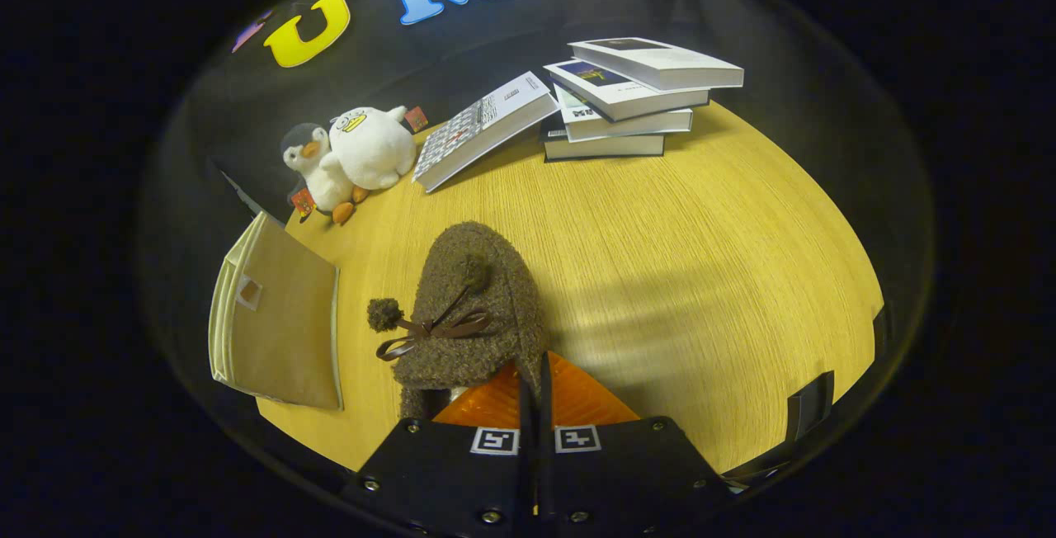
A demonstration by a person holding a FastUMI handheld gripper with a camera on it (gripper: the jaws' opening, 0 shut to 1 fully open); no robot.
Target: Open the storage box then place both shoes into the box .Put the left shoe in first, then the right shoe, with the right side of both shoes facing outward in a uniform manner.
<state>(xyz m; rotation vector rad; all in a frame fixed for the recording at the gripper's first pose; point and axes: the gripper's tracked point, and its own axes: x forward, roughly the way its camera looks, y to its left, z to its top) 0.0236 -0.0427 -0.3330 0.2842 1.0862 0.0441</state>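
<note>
The gripper (534, 381) has its two fingers (569, 398) pressed close together, with only a thin dark slit between them, and they seem to pinch the rear edge of the brown fuzzy shoe (474, 315). The shoe stretches forward from the fingers over the wooden surface (701, 257); on its top there is a dark ribbon bow (433, 330) with a small pompom (384, 314) at the left side. To the left of the shoe, at the edge of the surface, lies the tan storage box (276, 319); it looks flat and its lid is closed. Farther away, two plush penguins (351, 158) sit near the booth wall. Beyond them to the right, a book (483, 129) leans against a stack of books (635, 101)
</note>
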